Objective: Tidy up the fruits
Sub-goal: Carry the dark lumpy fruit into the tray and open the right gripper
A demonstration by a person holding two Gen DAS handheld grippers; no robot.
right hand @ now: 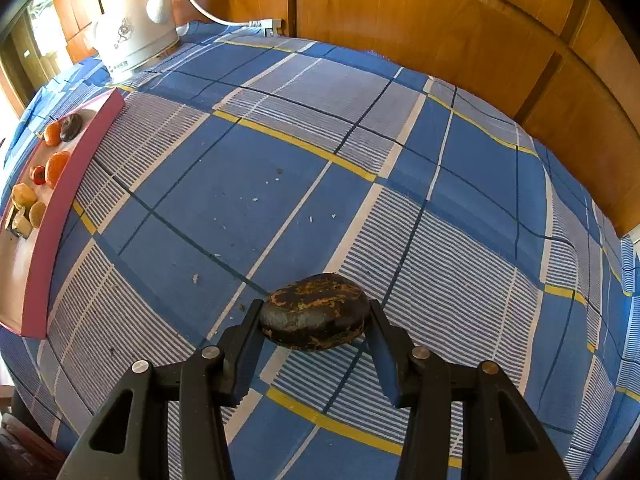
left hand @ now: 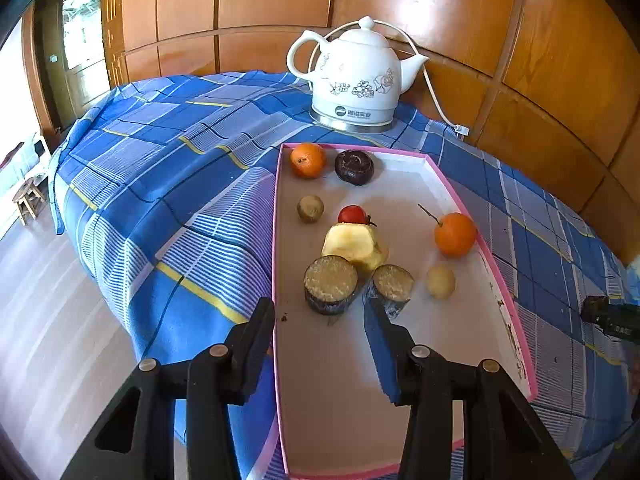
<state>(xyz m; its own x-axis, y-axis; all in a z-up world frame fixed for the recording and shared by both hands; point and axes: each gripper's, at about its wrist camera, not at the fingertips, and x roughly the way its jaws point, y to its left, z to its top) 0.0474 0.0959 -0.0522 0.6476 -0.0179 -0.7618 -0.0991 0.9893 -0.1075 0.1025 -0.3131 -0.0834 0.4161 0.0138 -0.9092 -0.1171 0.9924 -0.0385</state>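
Note:
A pink-rimmed white tray (left hand: 400, 360) on the blue checked cloth holds the fruits: two oranges (left hand: 307, 160) (left hand: 455, 234), a dark purple fruit (left hand: 354, 167), a red tomato (left hand: 353, 214), a peeled yellow chunk (left hand: 354, 242), two small tan fruits (left hand: 310, 209) and two dark-skinned cut pieces (left hand: 330, 284). My left gripper (left hand: 320, 312) hangs open over the tray's near end, with the left cut piece just beyond its tips and untouched. My right gripper (right hand: 316, 308) is shut on a flat dark brown fruit (right hand: 316, 318) above the cloth, well right of the tray (right hand: 80, 152).
A white ceramic kettle (left hand: 356, 80) with its cord stands behind the tray near the wooden wall panels. The table's left edge drops to a pale floor (left hand: 60, 300). Blue checked cloth (right hand: 360, 160) spreads between the tray and the right gripper, with a few crumbs.

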